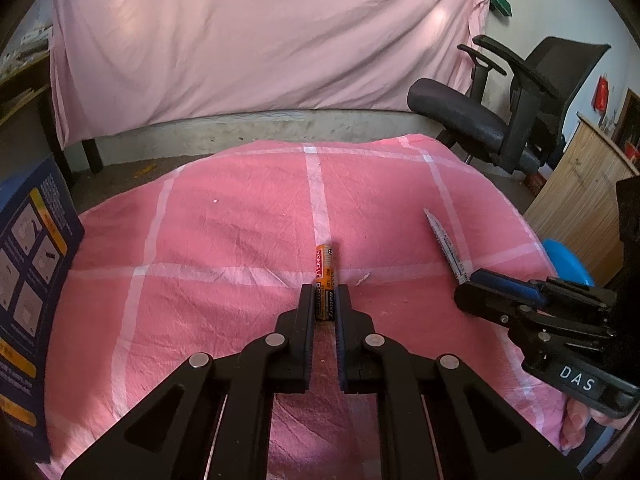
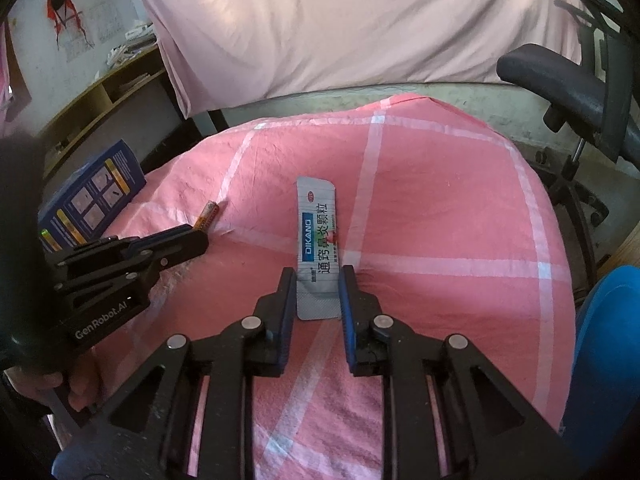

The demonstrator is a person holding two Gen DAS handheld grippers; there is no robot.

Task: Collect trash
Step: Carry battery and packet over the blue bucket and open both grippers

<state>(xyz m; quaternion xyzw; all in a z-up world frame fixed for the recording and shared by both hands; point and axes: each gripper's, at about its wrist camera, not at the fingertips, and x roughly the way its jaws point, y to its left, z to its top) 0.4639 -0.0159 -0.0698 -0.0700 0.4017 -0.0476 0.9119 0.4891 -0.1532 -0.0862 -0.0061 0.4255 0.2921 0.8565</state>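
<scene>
While one orange battery [image 1: 325,276] lies on the pink checked cloth [image 1: 224,232] over the worktop, the left gripper [image 1: 324,300] pinches its near end between nearly closed fingers; "Battery" can be read on its label. One grey sachet [image 2: 318,248], printed "DIKANG" with Chinese characters, lies flat to the right of the battery, and the right gripper [image 2: 318,284] presses its two blue-padded fingers against the sachet's near edges, pinching it. One dark blue box [image 2: 94,196] with small pictures stands at the left edge of the cloth; what is inside cannot be told. "GenRobot.AI" is written on the left gripper's body, "DAS" on the right one. One black office chair [image 1: 508,108] stands far right.
</scene>
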